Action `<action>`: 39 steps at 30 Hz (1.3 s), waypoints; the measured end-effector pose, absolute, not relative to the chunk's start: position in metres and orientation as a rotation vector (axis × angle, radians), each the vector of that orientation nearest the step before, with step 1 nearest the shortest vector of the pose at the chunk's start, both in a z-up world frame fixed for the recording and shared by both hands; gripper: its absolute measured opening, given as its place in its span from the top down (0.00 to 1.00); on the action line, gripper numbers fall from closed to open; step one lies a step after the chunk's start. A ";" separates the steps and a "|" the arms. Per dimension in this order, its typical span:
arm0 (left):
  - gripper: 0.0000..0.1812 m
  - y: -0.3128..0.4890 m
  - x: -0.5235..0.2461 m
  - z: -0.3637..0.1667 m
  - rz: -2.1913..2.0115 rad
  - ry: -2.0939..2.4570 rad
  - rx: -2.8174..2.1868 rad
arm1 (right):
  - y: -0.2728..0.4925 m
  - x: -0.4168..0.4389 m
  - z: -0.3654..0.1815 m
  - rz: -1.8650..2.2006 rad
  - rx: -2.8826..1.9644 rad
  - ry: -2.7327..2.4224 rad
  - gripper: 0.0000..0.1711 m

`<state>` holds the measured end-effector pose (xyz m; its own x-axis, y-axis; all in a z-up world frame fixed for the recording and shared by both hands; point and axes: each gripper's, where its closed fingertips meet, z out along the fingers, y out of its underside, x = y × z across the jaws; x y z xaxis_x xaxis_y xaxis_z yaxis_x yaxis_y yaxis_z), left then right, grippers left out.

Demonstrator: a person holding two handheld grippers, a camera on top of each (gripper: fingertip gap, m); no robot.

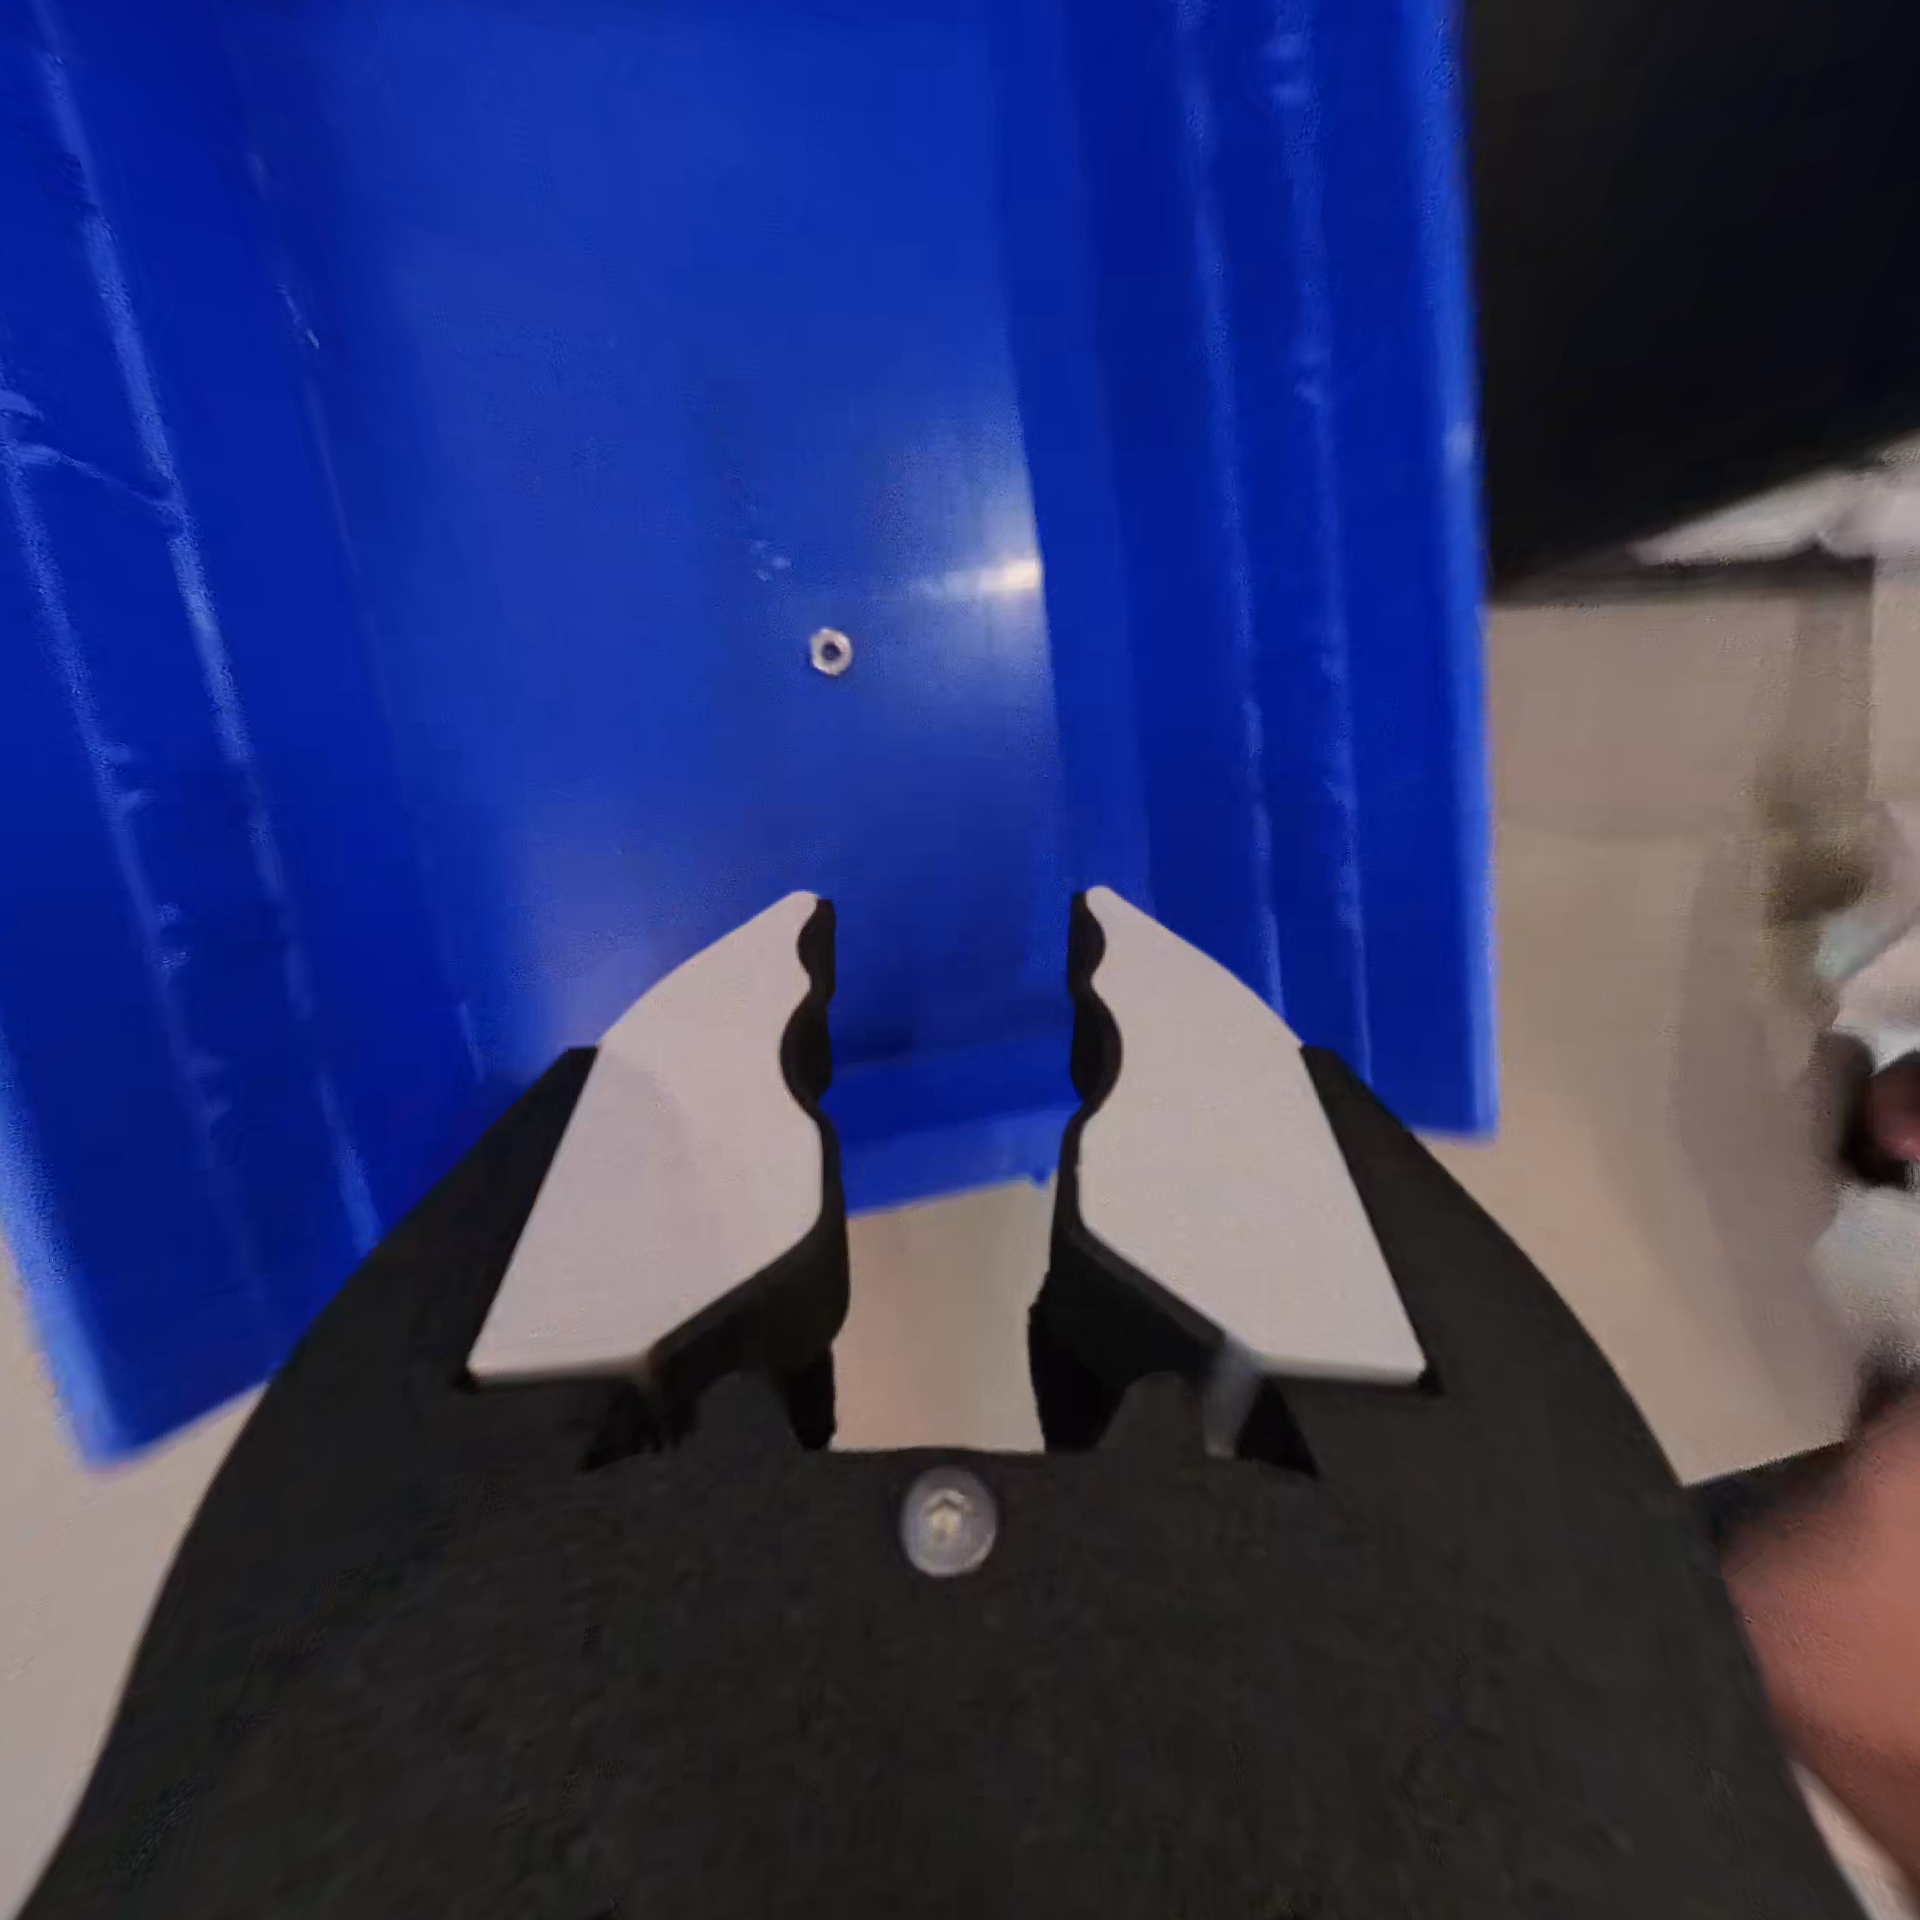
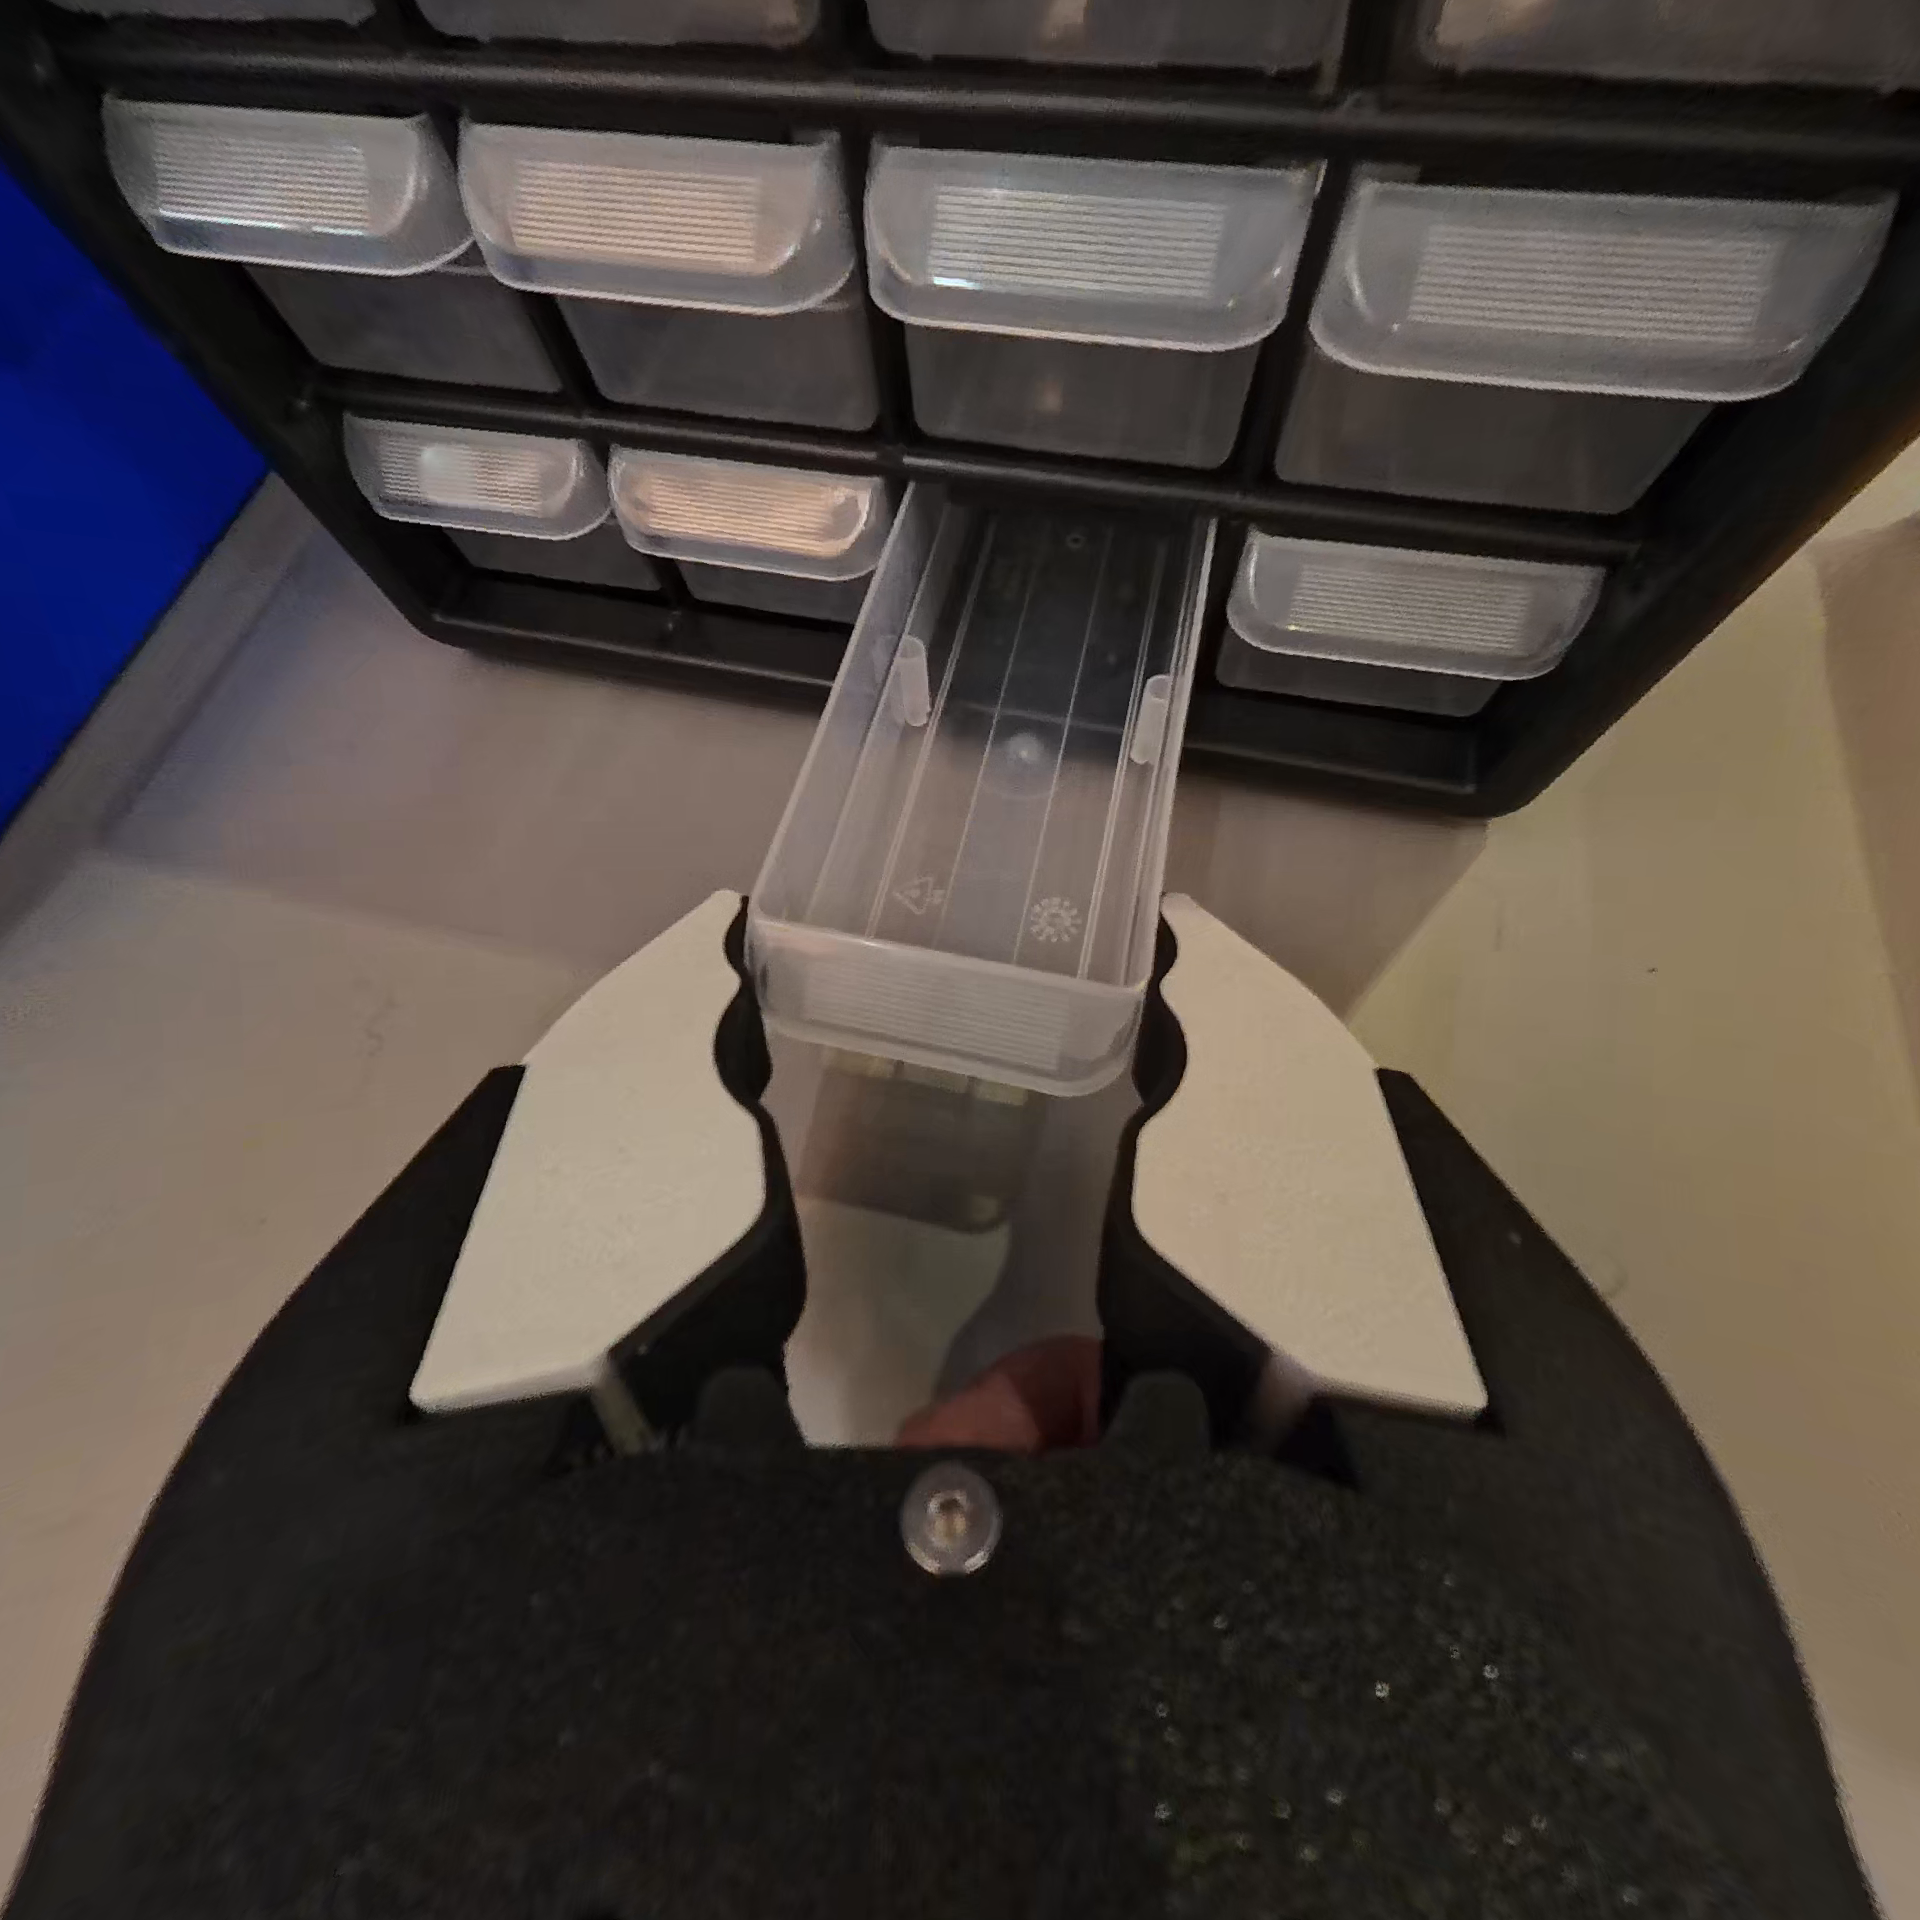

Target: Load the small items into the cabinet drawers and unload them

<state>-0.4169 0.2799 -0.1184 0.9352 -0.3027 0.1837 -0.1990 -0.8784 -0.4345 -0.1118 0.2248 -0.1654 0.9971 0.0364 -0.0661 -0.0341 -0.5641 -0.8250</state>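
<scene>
— Nearest the lens, the right gripper point(image 2: 948, 971) has its fingers point(image 2: 665, 1049) clenched on the front end of a clear drawer point(image 2: 966, 831), one pad on each side wall just behind the handle lip. What does the move turn on?

— On the drawer's long axis. It runs straight away from the fingers into its bottom-row slot in the black cabinet point(image 2: 1558, 769), rear end inside, front end hanging out over the bench point(image 2: 260, 1039). As far as one can see, the drawer holds nothing.

— And the left gripper point(image 1: 948, 914)?

— Its fingers are parted and hold nothing. They sit over the near rim of a blue bin point(image 1: 520, 520). A single small hex nut point(image 1: 830, 651) lies on the bin floor, ahead of the tips and slightly left, apart from them. That arm is plainly the nearer to it.

— Room?

— The bin floor is bare around the nut, its walls well off. In the right wrist view, blue shows at the bench's left edge beside the cabinet. The neighbouring drawers are shut.
</scene>
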 end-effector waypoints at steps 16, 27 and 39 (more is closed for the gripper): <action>0.95 0.339 -0.419 -0.190 -0.123 0.286 -2.933 | 0.224 -0.113 -0.165 0.097 -2.169 -0.013 0.60; 0.97 0.325 -0.389 -0.126 -0.401 0.484 -2.754 | 0.224 -0.113 -0.165 0.099 -2.169 -0.013 0.60; 0.97 0.228 -0.162 -0.055 -0.487 1.500 -2.154 | 0.214 -0.114 -0.166 0.069 -2.180 -0.044 0.60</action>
